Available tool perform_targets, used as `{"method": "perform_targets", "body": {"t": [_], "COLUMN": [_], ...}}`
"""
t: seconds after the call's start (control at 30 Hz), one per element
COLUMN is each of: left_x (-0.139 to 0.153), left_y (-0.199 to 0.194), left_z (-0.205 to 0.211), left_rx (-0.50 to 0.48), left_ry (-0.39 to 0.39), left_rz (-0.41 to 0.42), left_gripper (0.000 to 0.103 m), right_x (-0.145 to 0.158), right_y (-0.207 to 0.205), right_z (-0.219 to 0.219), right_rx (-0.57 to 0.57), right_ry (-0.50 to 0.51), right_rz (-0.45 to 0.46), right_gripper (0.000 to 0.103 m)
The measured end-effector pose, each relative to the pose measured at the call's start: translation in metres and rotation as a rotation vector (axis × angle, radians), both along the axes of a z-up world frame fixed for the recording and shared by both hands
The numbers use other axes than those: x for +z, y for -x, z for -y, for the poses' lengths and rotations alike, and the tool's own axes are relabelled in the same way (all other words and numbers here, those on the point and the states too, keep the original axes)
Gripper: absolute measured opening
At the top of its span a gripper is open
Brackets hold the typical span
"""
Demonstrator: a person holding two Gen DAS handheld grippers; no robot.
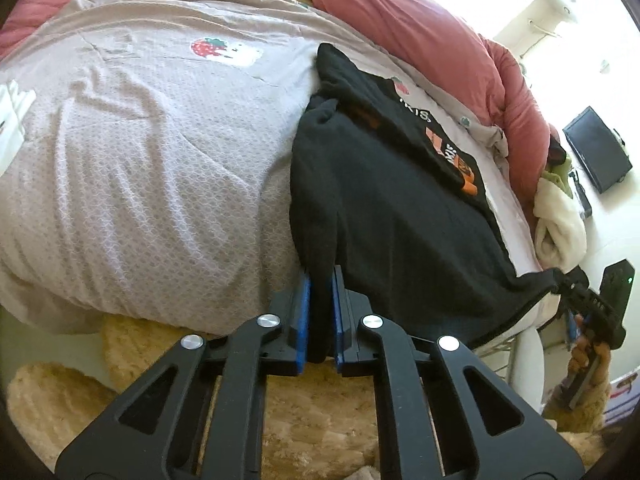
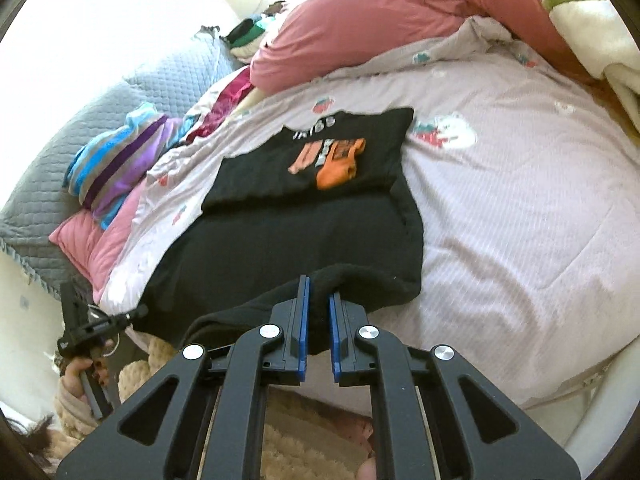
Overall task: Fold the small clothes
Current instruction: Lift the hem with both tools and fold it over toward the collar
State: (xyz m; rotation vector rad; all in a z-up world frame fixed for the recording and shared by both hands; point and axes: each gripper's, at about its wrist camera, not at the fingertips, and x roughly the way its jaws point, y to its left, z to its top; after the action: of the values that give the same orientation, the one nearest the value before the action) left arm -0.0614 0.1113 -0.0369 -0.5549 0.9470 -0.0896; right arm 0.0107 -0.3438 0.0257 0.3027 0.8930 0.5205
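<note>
Black shirt (image 2: 304, 220) lies on the bed, spread across a pale lilac bedspread (image 1: 140, 168) printed with strawberries, its near hem hanging at the bed's near edge. Fabric is matte black and looks thick and slightly fuzzy at the hem. An orange and white print with white lettering above it sits on the far half of the shirt; the letters are too blurred to read. In the right wrist view a crosswise ridge runs just near of the print, so the far part with the print sits as a raised layer over the plain black near part. In the left wrist view the far corner of the shirt comes to a bunched point and the left edge is rumpled into soft folds. Left gripper (image 1: 320, 316) is clenched on the near left corner of the hem, black cloth pinched between its blue pads (image 1: 305, 320). Right gripper (image 2: 318, 328) is likewise clenched on the near right corner, a fold of hem caught between its pads. The hem stretches between the two grippers. A pink duvet (image 2: 360, 20) is heaped along the far side of the bed; a striped blue and purple cloth (image 2: 116, 160) lies far left. A beige shaggy rug (image 1: 312, 412) is under the grippers.
</note>
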Motion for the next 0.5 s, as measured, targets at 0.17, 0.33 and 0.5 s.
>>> {"method": "perform_targets", "body": {"t": [0.17, 0.33, 0.5], "left_x": [0.02, 0.051, 0.074], "left_y": [-0.01, -0.024, -0.042], "left_z": [-0.001, -0.009, -0.013], "left_rx": [0.01, 0.03, 0.041], "left_ry": [0.014, 0.026, 0.02], "left_rz": [0.053, 0.128, 0.172], "left_gripper": [0.002, 0.002, 0.002], "right_x": [0.013, 0.024, 0.034], "right_y": [-0.009, -0.021, -0.037], "right_z": [0.007, 0.011, 0.015], "right_rx": [-0.022, -0.046, -0.068], "right_ry": [-0.012, -0.027, -0.051], "right_rz": [0.05, 0.101, 0.141], "right_gripper": [0.008, 0.008, 0.008]}}
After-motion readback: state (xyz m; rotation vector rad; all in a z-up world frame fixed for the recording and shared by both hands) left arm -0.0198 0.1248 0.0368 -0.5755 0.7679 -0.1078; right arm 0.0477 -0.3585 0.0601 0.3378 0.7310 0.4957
